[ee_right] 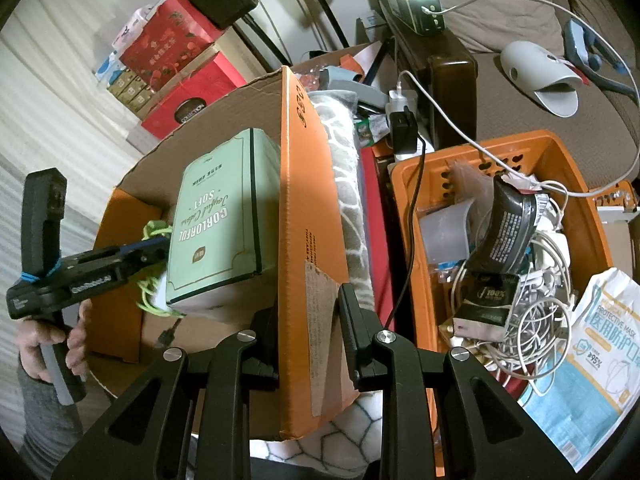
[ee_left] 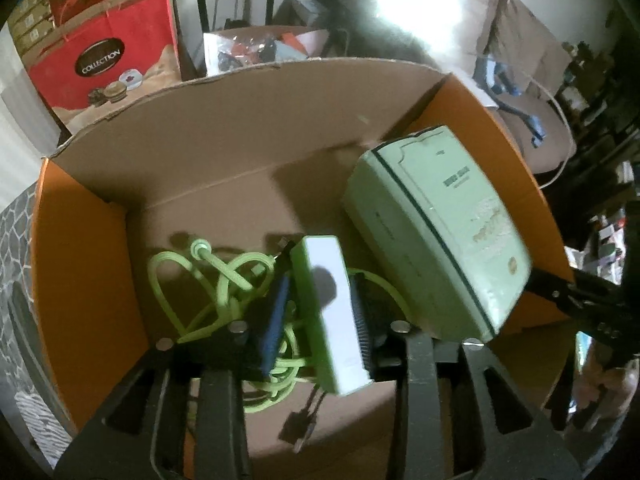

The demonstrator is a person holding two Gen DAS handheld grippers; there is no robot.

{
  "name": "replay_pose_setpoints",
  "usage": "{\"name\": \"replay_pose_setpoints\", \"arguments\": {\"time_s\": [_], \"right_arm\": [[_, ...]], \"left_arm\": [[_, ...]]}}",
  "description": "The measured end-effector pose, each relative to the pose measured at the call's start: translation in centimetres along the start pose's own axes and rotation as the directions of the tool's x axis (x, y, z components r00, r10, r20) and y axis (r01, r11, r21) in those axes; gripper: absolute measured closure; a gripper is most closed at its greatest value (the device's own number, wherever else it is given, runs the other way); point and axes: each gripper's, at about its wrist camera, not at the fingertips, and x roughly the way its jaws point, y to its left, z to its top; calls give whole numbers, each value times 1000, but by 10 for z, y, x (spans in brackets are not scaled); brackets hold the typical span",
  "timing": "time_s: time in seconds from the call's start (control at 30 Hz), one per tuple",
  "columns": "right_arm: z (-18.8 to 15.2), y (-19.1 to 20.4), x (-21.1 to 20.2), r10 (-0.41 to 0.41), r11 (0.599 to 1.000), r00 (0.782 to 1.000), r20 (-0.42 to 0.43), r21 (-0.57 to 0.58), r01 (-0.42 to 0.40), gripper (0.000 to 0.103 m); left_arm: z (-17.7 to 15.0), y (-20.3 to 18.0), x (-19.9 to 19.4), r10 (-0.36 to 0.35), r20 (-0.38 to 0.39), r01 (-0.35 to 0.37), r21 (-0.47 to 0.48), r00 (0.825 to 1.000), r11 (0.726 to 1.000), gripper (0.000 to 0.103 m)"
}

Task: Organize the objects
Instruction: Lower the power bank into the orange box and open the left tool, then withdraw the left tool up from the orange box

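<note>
**Green-and-white block going into the cardboard box**

I am holding the left gripper (ee_left: 316, 320) down inside the open cardboard box (ee_left: 224, 120), and its jaws are standing partly spread around a slim green-edged white block (ee_left: 332, 312). The block is lying between the blue pad on the left and the ribbed pad on the right; I cannot tell whether either pad is pressing on it. Its long axis is running near to far, the far end leaning slightly left and the near end pointing back at my camera. Under it, a lime-green cable (ee_left: 224, 280) is lying in loose loops on the box floor, with a dark plug at the near side.

To the right, a pale green tissue box (ee_left: 436, 232) is leaning tilted against the orange right wall, its long axis running from the far corner toward the near right.

I am keeping the right gripper (ee_right: 308, 344) pinched on that orange wall flap (ee_right: 308, 208), fingers pressed against both faces of the card. Further right, an orange basket (ee_right: 404, 184) is sitting full of white cables and packets.
</note>
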Motion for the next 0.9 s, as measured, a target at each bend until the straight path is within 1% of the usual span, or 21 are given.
{"name": "replay_pose_setpoints", "arguments": {"time_s": [0.07,0.1,0.13,0.23,0.3,0.37,0.47,0.53,0.6,0.77,0.83,0.9], "right_arm": [[0,0,0,0,1000,1000,0,0,0,80],[0,-1,0,0,1000,1000,0,0,0,80],[0,-1,0,1,1000,1000,0,0,-1,80],[0,0,0,1,1000,1000,1,-1,-1,80],[0,-1,0,1,1000,1000,1,0,-1,80],[0,-1,0,1,1000,1000,1,0,-1,80],[0,-1,0,1,1000,1000,0,0,-1,80],[0,-1,0,0,1000,1000,0,0,0,80],[0,0,0,0,1000,1000,0,0,0,80],[0,-1,0,1,1000,1000,1,1,-1,80],[0,-1,0,0,1000,1000,0,0,0,80],[0,-1,0,1,1000,1000,0,1,-1,80]], "left_arm": [[-1,1,-4,1,5,-1,2,1000,1000,66],[-1,2,-7,4,13,-4,1,1000,1000,61],[-2,2,-11,10,25,-10,3,1000,1000,54],[-4,1,-21,36,66,-37,14,997,999,39],[-6,-1,-30,59,98,-61,21,993,998,36],[-9,-3,-38,70,125,-74,26,990,997,35],[-12,-4,-47,79,157,-85,33,984,996,25],[-14,-6,-54,101,185,-110,38,977,993,17],[-16,-6,-60,127,209,-136,34,970,990,11],[-18,-6,-73,120,239,-130,26,963,991,9],[-19,-5,-77,121,249,-131,24,961,991,3],[-19,-2,-81,123,262,-133,19,957,991,2]]}}
